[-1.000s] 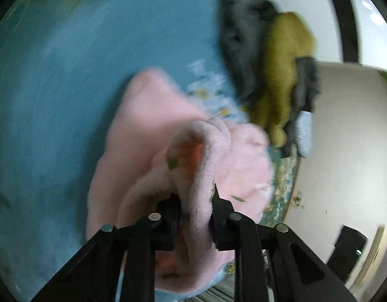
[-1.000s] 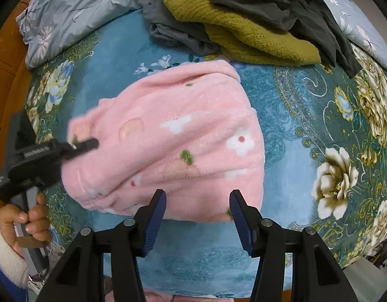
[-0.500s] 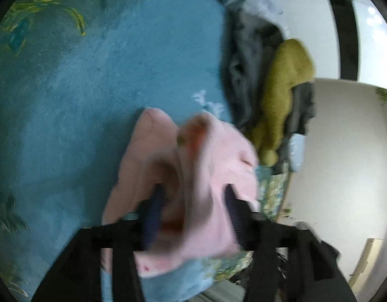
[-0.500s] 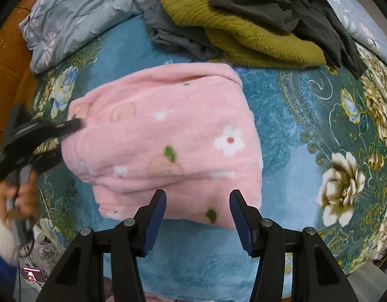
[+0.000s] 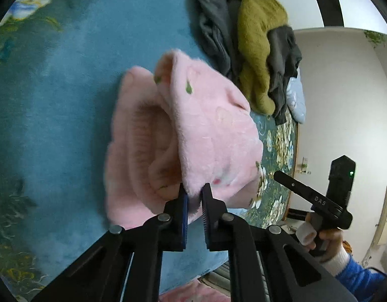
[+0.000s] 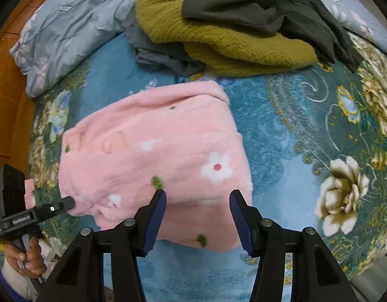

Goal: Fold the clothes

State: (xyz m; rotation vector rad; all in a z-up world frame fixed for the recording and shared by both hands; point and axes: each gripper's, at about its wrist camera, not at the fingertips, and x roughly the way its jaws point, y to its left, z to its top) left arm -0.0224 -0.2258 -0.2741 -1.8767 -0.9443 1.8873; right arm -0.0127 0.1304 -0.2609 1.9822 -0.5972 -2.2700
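A fluffy pink garment [image 6: 155,156] with white flowers and green leaves lies folded on the blue floral bedspread [image 6: 306,130]. My left gripper [image 5: 193,196] is shut on the near left edge of the pink garment [image 5: 208,136] and lifts its top layer a little; it also shows in the right wrist view [image 6: 67,202]. My right gripper [image 6: 197,201] is open and empty, hovering over the garment's near edge without touching it. It shows at the right of the left wrist view [image 5: 279,175].
A pile of olive-green knitwear [image 6: 218,35] and dark grey clothes [image 6: 256,2] lies behind the pink garment. A pale blue floral quilt [image 6: 67,30] lies at the back left, by an orange wooden headboard [image 6: 7,58]. The bed's edge is close in front.
My left gripper opened, shifted along the pink garment's left edge toward the near corner and shut on it again. The garment now lies flatter. The right gripper stayed open in place.
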